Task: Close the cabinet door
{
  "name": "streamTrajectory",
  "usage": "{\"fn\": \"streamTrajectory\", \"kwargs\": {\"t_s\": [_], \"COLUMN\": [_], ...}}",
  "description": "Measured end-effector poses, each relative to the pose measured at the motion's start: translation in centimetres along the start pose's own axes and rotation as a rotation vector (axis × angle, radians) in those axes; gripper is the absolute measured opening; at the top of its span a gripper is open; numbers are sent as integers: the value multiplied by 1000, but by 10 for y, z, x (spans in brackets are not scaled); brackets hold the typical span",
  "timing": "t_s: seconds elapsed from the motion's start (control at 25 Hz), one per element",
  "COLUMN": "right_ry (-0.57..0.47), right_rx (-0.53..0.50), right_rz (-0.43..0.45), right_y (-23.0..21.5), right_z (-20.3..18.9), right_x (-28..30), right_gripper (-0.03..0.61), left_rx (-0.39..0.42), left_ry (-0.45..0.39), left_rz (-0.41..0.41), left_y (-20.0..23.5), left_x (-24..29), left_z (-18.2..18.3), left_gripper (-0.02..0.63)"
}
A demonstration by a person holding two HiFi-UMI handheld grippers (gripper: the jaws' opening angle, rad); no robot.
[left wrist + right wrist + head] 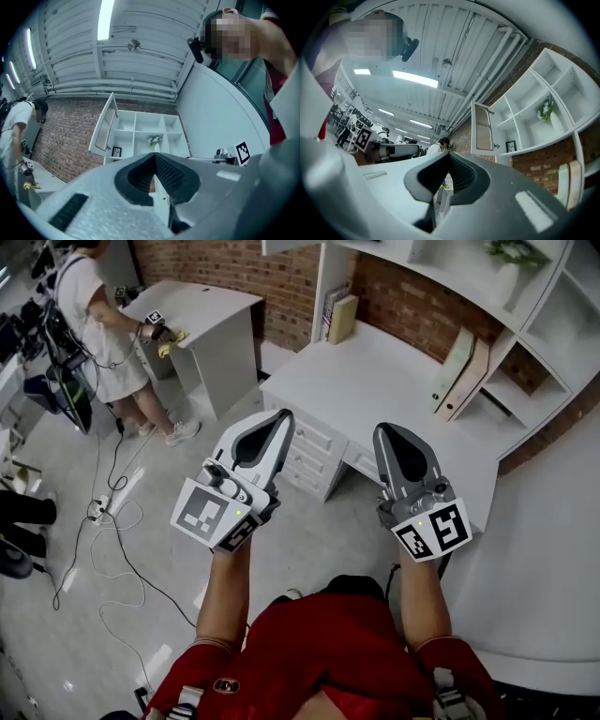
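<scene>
The white cabinet door (104,124) hangs open at the upper left of the white shelf unit (145,133) on the brick wall. It shows again as the cabinet door (482,129) in the right gripper view. Both grippers are far from it and tilted upward. My left gripper (278,418) and right gripper (386,430) are held side by side in front of the white desk (375,381). The left gripper (153,157) is shut with nothing in it. The right gripper (449,155) also has its jaws together and holds nothing.
The desk has drawers (314,451), books (342,317) and binders (464,371) on top. A person (94,324) stands at a separate white table (202,310) at the far left. Cables (112,512) trail over the floor. A flower vase (153,140) sits in the shelves.
</scene>
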State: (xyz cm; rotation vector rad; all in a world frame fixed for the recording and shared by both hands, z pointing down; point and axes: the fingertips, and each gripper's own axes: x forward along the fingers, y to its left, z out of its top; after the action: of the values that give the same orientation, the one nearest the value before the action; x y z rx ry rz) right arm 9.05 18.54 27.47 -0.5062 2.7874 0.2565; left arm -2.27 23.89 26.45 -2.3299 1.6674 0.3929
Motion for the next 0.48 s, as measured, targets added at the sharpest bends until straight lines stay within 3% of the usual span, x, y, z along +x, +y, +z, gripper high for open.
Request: {"fn": "streamTrajectory", "kwargs": {"t_s": [0.2, 0.48], "right_ry": [5, -14], "right_rx": [-20, -18], "right_rz": [5, 38], "right_y": [-2, -15], "right_z": [6, -9], "right_x": [34, 80], "right_gripper": [12, 12], "left_rx": [-31, -14], "left_ry": [-13, 3], "left_rz": [17, 34], "left_y": [38, 85], "left_x": [-7, 8], "left_z": [6, 0], "left_gripper": [3, 3]}}
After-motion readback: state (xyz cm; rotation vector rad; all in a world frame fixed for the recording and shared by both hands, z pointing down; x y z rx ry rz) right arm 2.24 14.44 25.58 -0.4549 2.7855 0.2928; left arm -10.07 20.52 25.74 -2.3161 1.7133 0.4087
